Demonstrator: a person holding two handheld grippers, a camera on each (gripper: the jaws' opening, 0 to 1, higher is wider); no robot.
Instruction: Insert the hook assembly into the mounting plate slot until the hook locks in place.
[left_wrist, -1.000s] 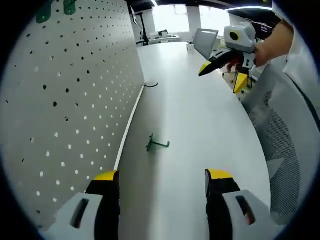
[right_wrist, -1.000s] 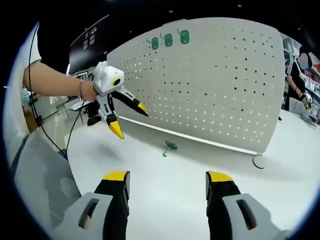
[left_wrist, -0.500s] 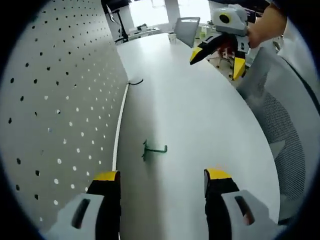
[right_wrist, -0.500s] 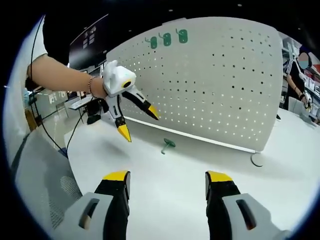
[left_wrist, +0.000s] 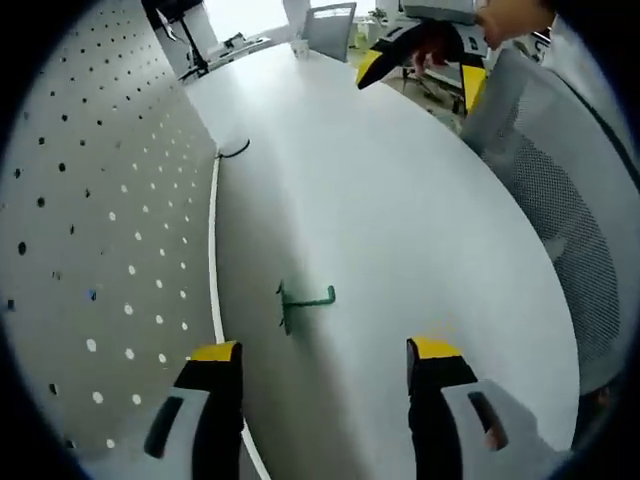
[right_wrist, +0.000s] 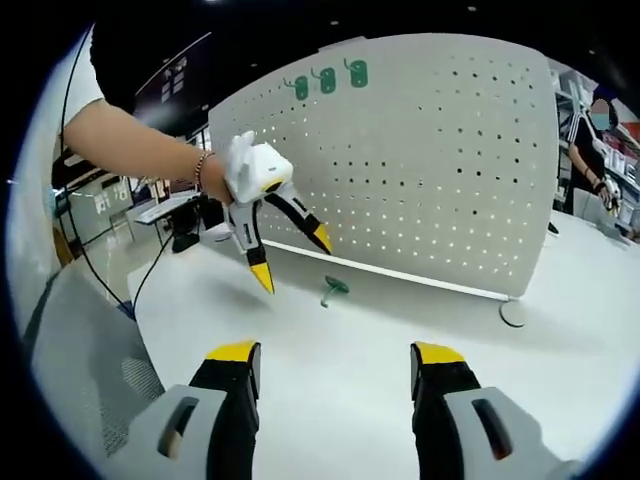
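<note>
1. Left gripper (left_wrist: 314, 362): jaws apart, nothing between them, rising from bottom of left gripper view. Also seen in right gripper view (right_wrist: 292, 259), left of centre, tips spread and pointing down toward table.
2. Right gripper (right_wrist: 333, 363): jaws apart, empty, at bottom of right gripper view. Also at top of left gripper view (left_wrist: 415, 62), open, well apart from the work.
3. Green hook assembly (left_wrist: 303, 300): lying loose on white table (left_wrist: 400, 220), just above left jaws, centre-low in frame, near foot of pegboard (left_wrist: 90, 250). Same hook at centre of right gripper view (right_wrist: 333, 289), just right of left gripper's tips.
4. Step judged: approach to pick-up; hook not yet grasped, nothing inserted.
5. Next move calls for: lowering left jaws around hook shaft, closing, then turning its back plate toward a pegboard slot and pressing in until locked.
6. Right gripper view adds: whole pegboard face (right_wrist: 440, 170), upright; three green hooks (right_wrist: 328, 80) already mounted upper left of frame; round base foot (right_wrist: 513, 313) at right.
7. Left gripper view adds: board seen edge-on at frame left, mesh chair (left_wrist: 560, 200) at right, dark cable end (left_wrist: 233, 152) by board foot.
</note>
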